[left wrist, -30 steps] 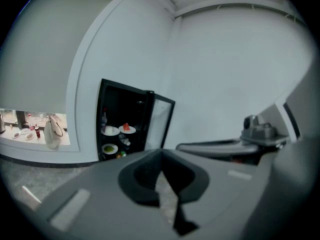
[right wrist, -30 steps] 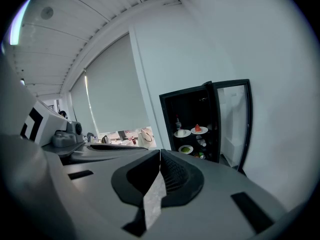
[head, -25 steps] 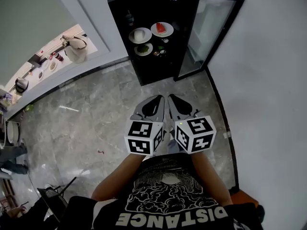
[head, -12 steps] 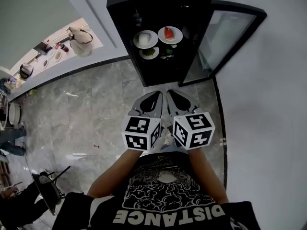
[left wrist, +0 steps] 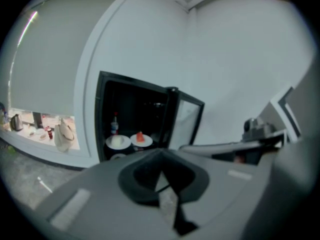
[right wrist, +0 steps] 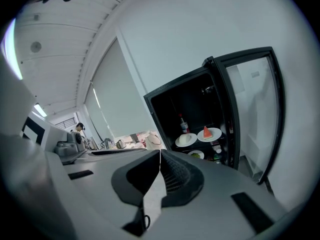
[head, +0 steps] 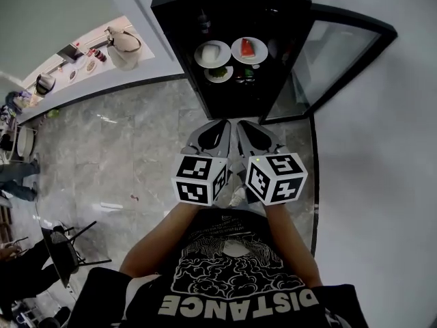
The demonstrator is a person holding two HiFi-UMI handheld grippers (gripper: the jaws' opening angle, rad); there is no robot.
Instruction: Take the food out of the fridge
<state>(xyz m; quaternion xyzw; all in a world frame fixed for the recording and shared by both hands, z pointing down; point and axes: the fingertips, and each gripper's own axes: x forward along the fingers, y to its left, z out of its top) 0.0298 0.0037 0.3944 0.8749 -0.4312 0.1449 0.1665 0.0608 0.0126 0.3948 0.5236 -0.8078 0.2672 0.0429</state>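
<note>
The black fridge stands open ahead of me. Inside on a shelf sit a plate with a white bun and a plate with a red watermelon slice. Lower down is a plate of greens. My left gripper and right gripper are held side by side over the floor, short of the fridge, both shut and empty. The left gripper view shows the bun plate and watermelon plate past the left gripper. The right gripper points toward the watermelon plate.
The glass fridge door swings open to the right. A bottle stands behind the plates. A white wall runs along the right. A counter with a bag lies far left, with a folding chair and a person at the left edge.
Both grippers have moved together toward the fridge, which now sits nearer and larger in the head view. Their jaws stay closed.
</note>
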